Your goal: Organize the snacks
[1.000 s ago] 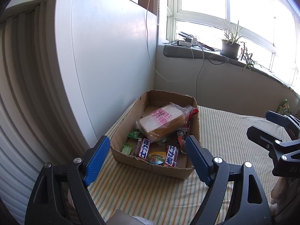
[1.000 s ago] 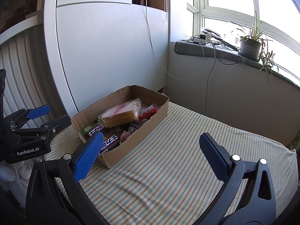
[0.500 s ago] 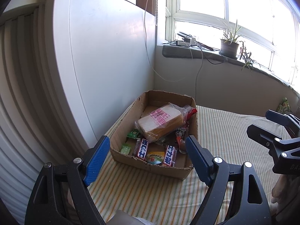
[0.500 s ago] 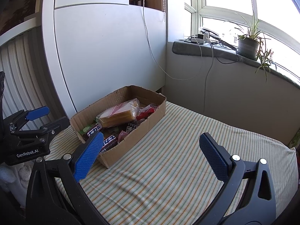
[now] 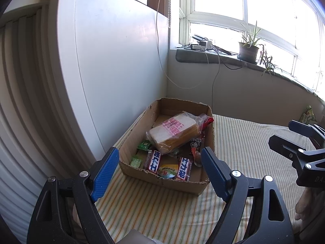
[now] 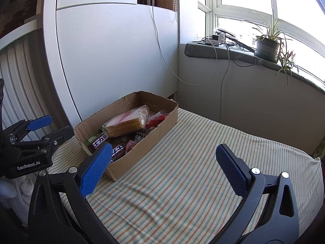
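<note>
A brown cardboard box (image 5: 138,131) (image 6: 162,125) sits on a striped cloth at the far left, against a white panel. Inside lie a bagged loaf of sliced bread (image 5: 173,132) (image 6: 126,123), two chocolate bars (image 5: 154,161), small green packets (image 5: 136,161), a red packet (image 6: 155,120) and other snacks. My left gripper (image 5: 159,164) hovers just in front of the box, open, with nothing between its blue pads. My right gripper (image 6: 163,163) is open over the cloth, to the right of the box. Each gripper shows at the edge of the other's view.
The striped cloth (image 6: 193,162) spreads right of the box. A green snack bag (image 5: 307,117) lies at its far right edge. On the window ledge stand a potted plant (image 6: 267,46) and a charger with cables (image 6: 216,39) hanging down the wall.
</note>
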`<state>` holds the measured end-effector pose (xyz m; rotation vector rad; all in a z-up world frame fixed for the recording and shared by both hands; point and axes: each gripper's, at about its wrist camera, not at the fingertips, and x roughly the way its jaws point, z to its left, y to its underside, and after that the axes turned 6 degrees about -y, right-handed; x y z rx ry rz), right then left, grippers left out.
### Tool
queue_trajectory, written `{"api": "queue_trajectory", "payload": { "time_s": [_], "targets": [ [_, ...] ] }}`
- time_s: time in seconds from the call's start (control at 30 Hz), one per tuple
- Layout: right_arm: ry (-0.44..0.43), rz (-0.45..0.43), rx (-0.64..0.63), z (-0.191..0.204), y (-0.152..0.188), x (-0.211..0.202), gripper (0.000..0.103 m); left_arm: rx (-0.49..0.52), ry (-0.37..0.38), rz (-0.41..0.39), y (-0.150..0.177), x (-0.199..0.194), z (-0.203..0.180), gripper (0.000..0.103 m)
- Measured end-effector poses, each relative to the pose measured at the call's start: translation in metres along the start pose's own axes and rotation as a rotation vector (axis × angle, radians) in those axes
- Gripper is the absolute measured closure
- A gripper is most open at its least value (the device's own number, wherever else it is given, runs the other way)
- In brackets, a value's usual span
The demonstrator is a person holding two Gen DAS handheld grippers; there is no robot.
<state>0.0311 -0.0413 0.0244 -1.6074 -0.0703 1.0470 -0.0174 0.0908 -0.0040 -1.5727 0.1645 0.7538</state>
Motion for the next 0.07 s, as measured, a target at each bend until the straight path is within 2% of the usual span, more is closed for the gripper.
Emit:
{"api": "queue_trajectory", "payload": {
  "time_s": [0.07],
  "targets": [
    [0.002, 0.001, 0.005, -0.0022, 0.0007, 0.0001, 0.0, 0.002, 0.0, 0.004, 0.0011, 0.0001, -0.0018, 0.02]
  ]
}}
